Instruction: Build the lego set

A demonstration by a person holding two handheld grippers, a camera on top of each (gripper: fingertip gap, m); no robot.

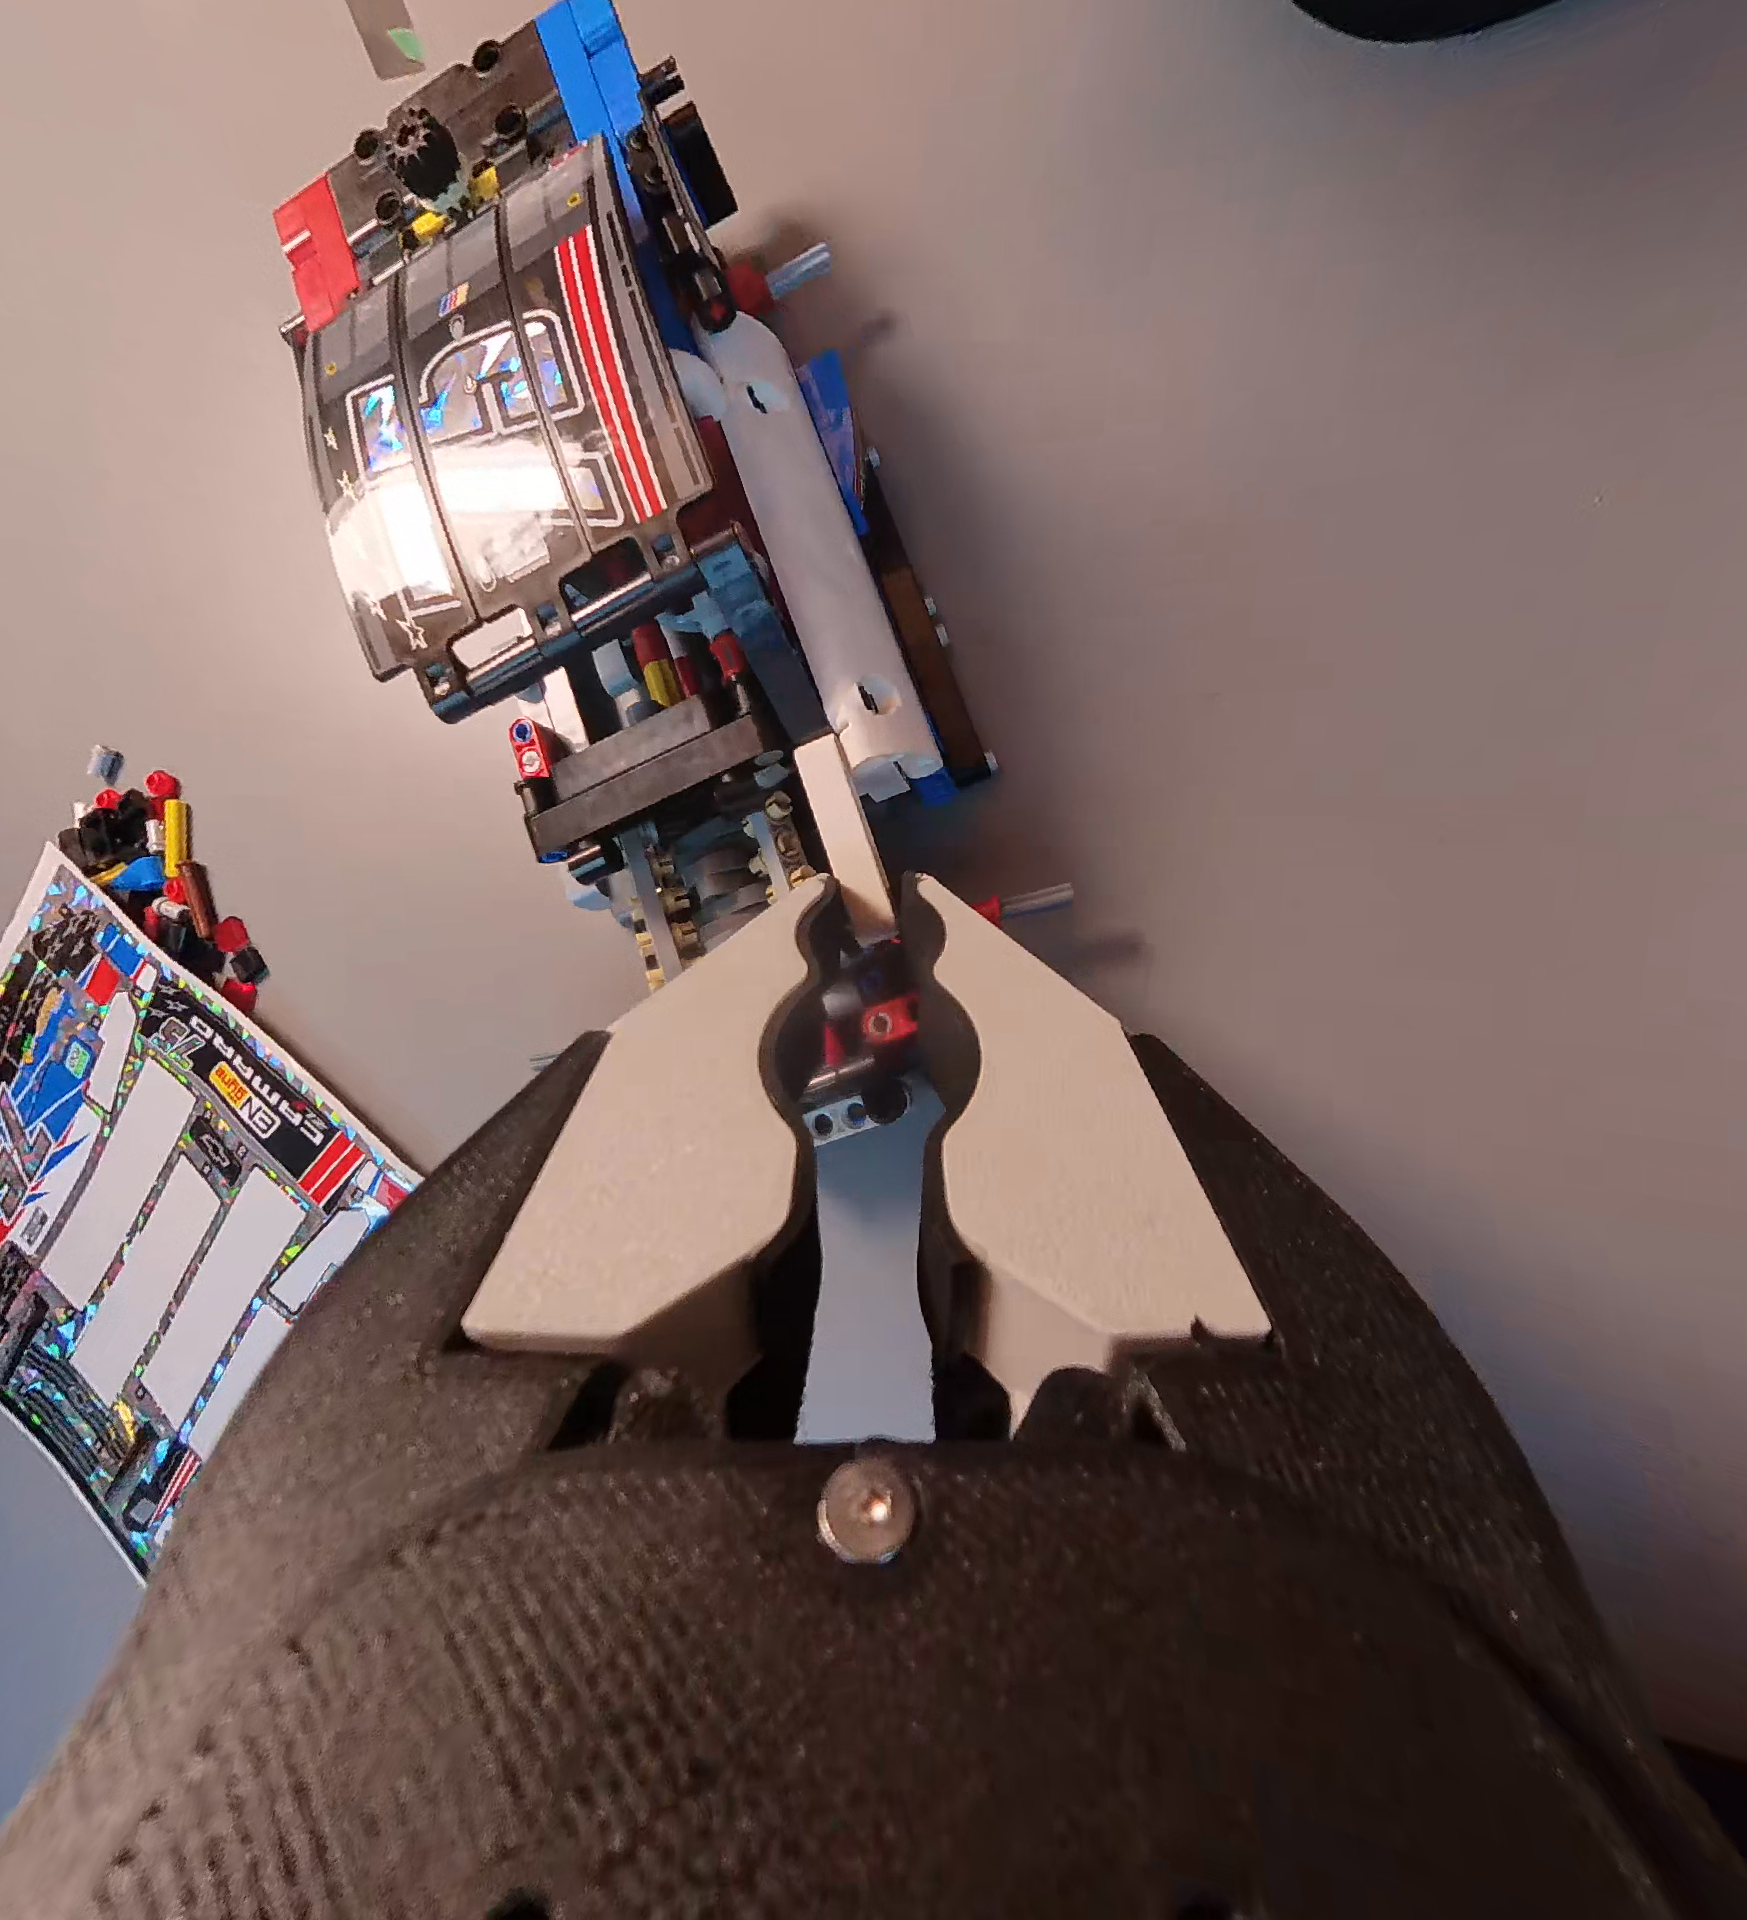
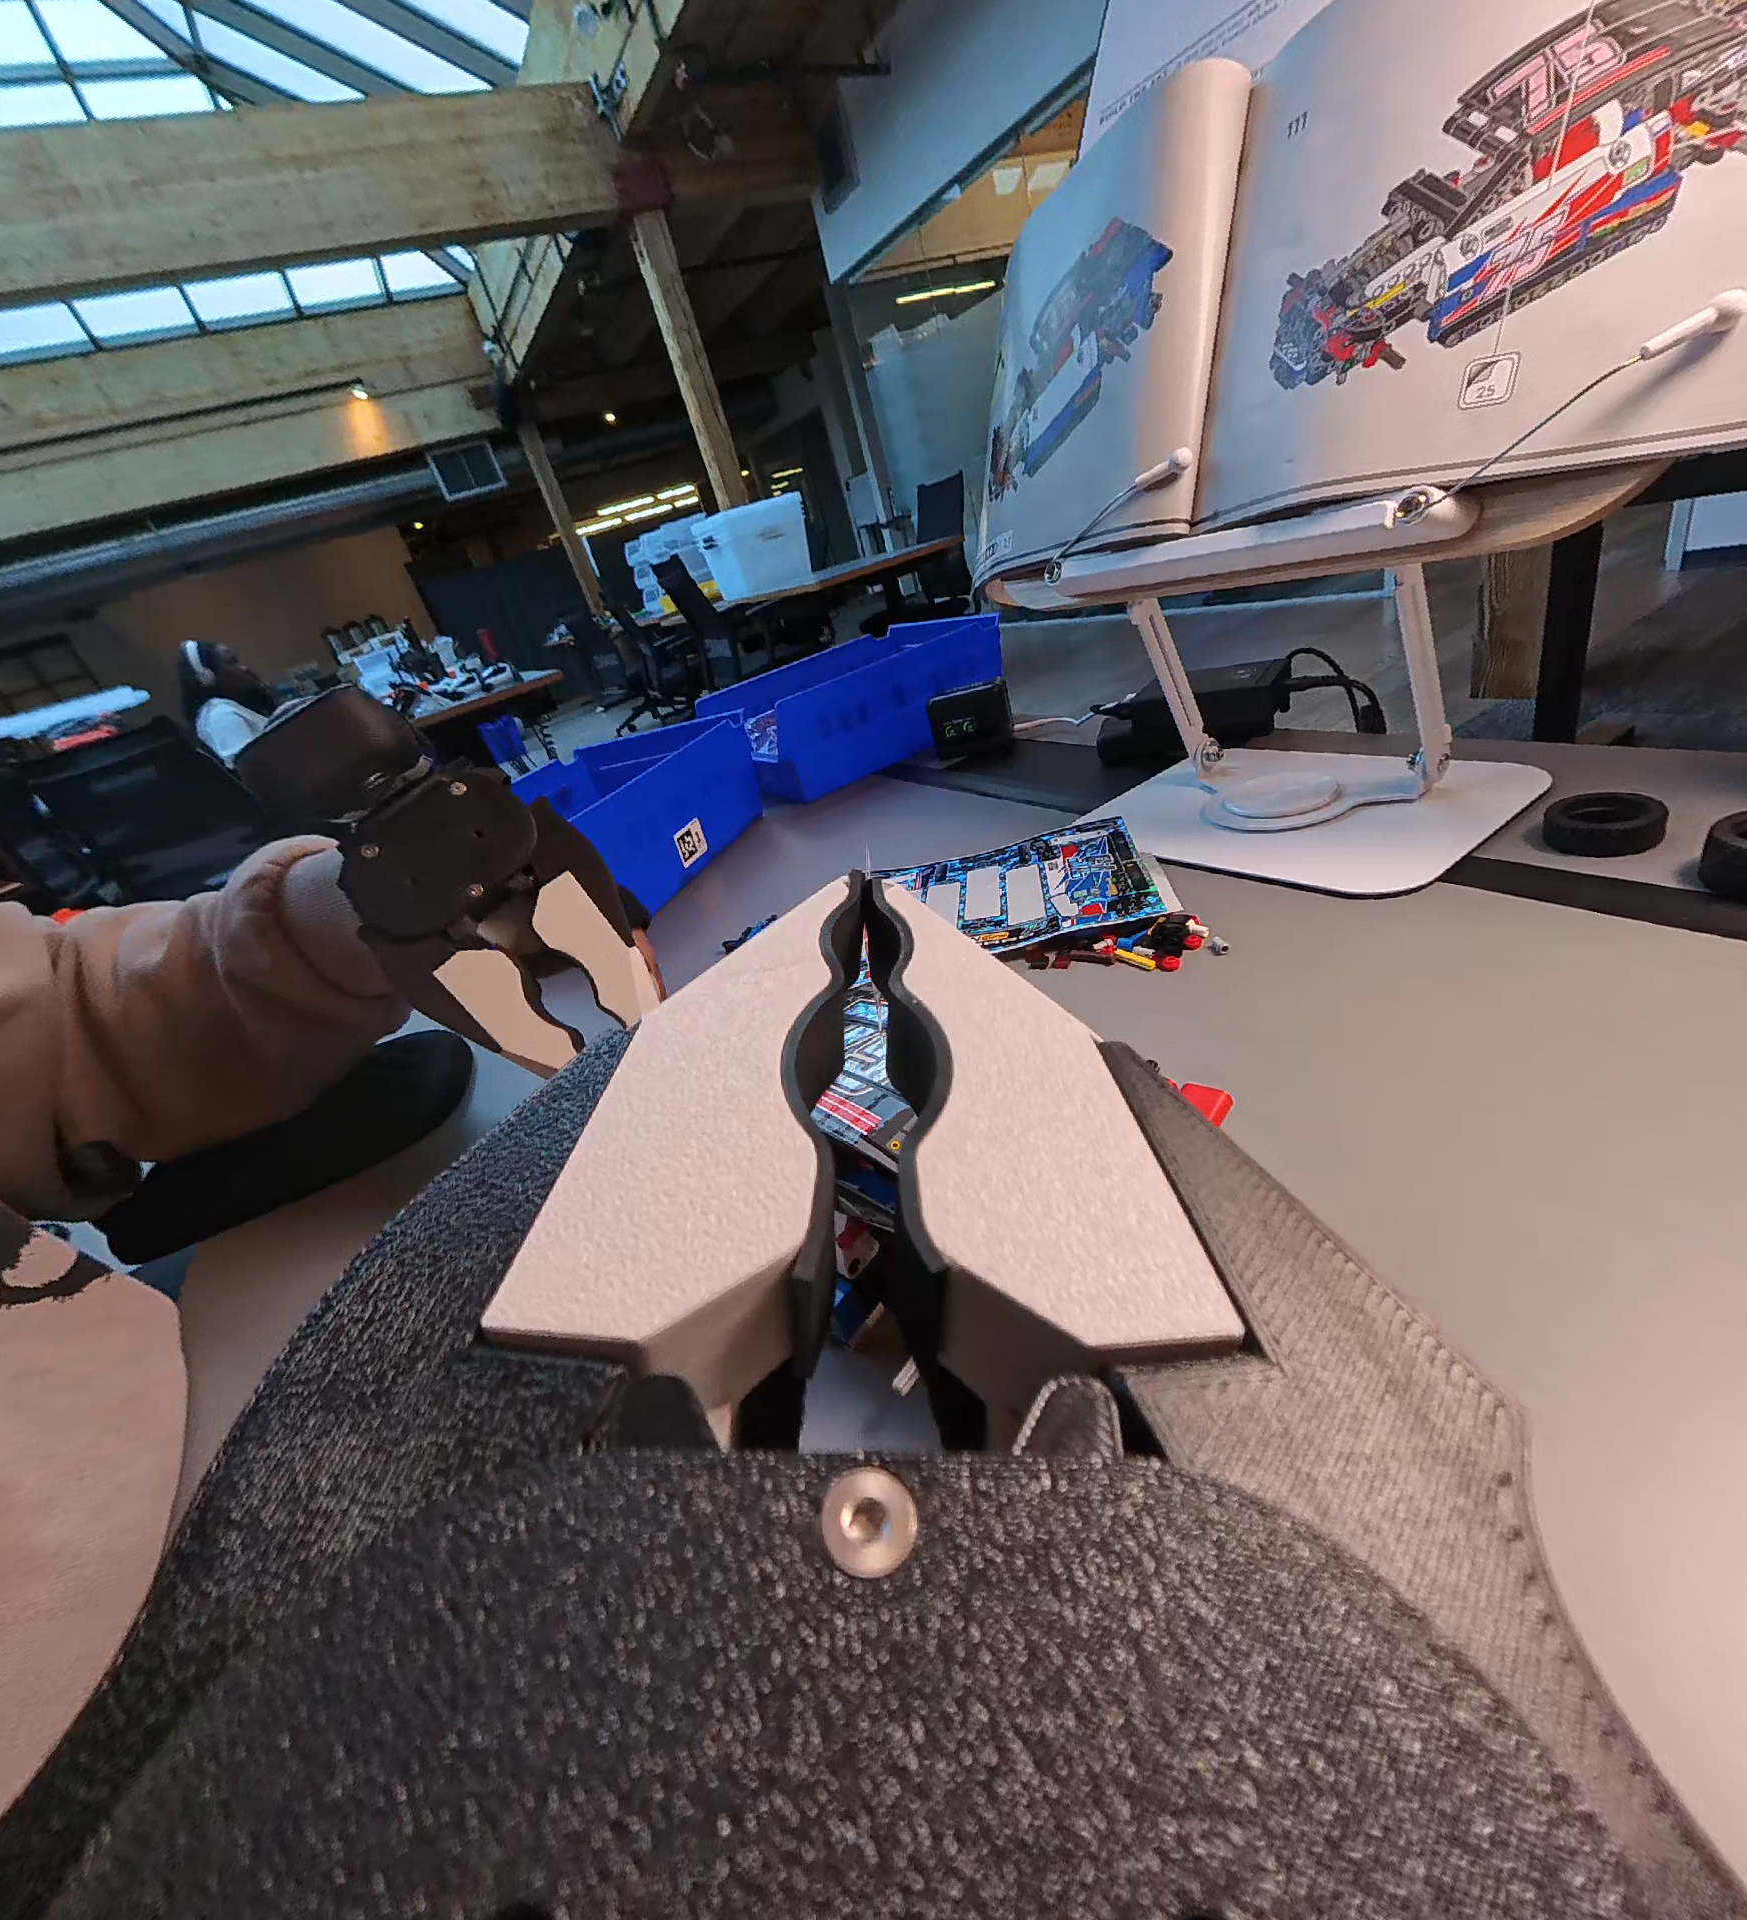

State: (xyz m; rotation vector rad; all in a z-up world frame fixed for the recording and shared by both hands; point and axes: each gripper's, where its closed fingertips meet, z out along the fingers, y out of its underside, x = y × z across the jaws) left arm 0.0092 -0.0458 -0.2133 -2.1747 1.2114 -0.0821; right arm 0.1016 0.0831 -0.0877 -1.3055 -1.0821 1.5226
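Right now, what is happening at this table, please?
A person is building a lego car with a handheld gripper in each hand. The left gripper has its fingers nearly closed around a white panel at the car's near end. The right gripper hovers above the car, fingers shut. A sticker sheet, loose pieces and an open instruction book on a stand wait nearby.

The lego car (image 1: 578, 457) is hard plastic, its black roof panels glossy enough to throw back a bright glare. The sticker sheet (image 1: 110, 1174) is paper with a glittery foil sheen. The left gripper (image 1: 869, 904) has matt grey, smooth fingers in a rough, ribbed black plastic body with a shiny metal screw (image 1: 866, 1512). The table (image 1: 1368, 727) looks smooth and matt. The bins (image 2: 744, 769) are glossy blue plastic, the tyres (image 2: 1604, 824) dull black rubber, the beams (image 2: 256, 187) bare wood.
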